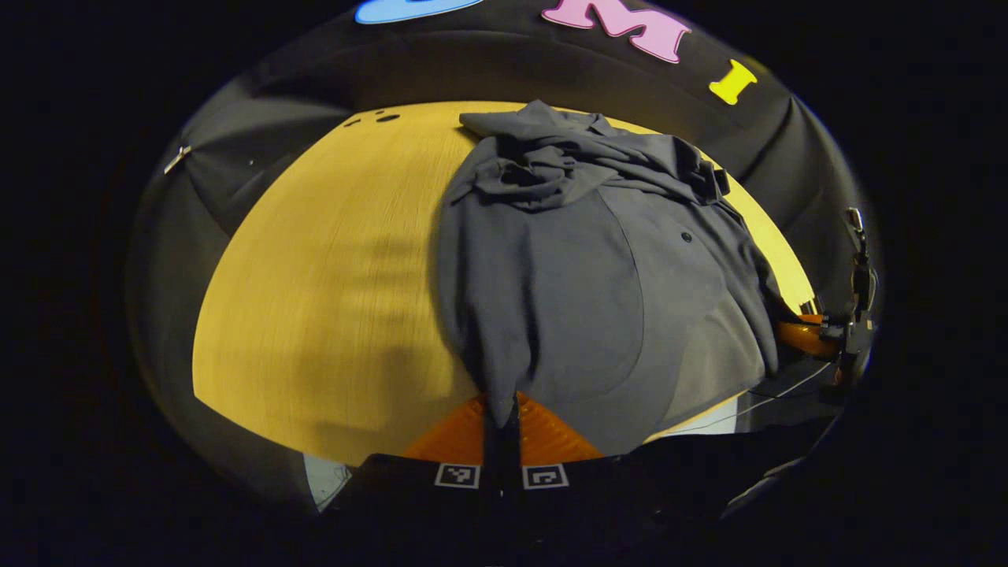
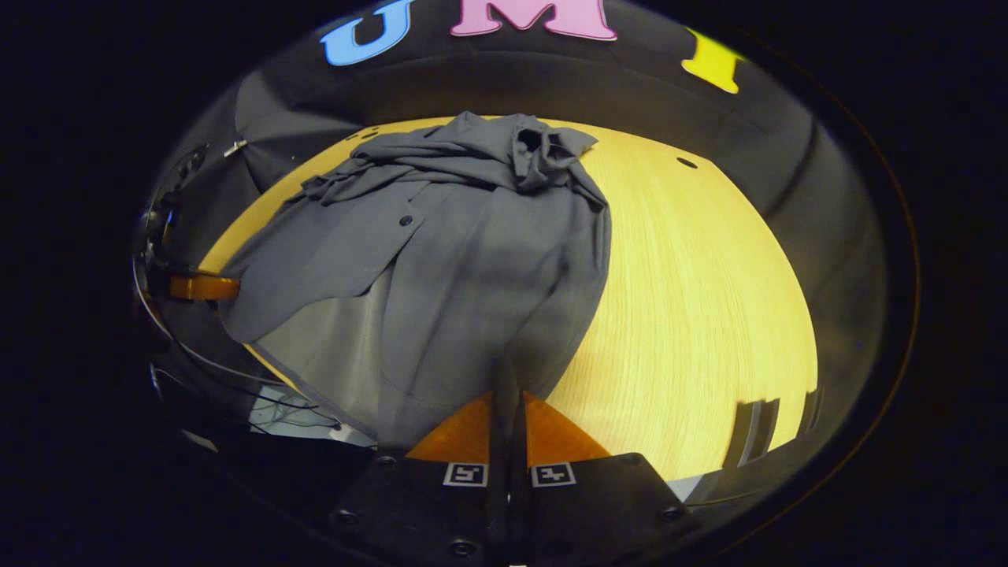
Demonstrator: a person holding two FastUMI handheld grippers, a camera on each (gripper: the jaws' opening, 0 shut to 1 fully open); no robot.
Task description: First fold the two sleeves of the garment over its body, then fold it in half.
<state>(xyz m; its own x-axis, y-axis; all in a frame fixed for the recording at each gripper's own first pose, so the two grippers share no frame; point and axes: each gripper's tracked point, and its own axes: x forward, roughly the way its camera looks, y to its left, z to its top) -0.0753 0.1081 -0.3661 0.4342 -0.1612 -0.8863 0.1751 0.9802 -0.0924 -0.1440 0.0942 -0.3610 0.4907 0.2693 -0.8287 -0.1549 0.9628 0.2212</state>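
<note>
A grey buttoned garment lies on the yellow wooden table, its far end bunched into a crumpled heap where the sleeves cannot be told apart. My left gripper is shut on the near hem at one corner, with fabric running up from between its orange fingers. Off to the right, my right gripper sits at the garment's other near corner. In the right gripper view, the right gripper is shut on the garment at its near edge. The left gripper shows far left by the cloth.
Bare table stretches on the outer side of each gripper. Small dark holes mark the far part of the tabletop. Cables hang below the table's near edge. A metal clip sits on the black wall.
</note>
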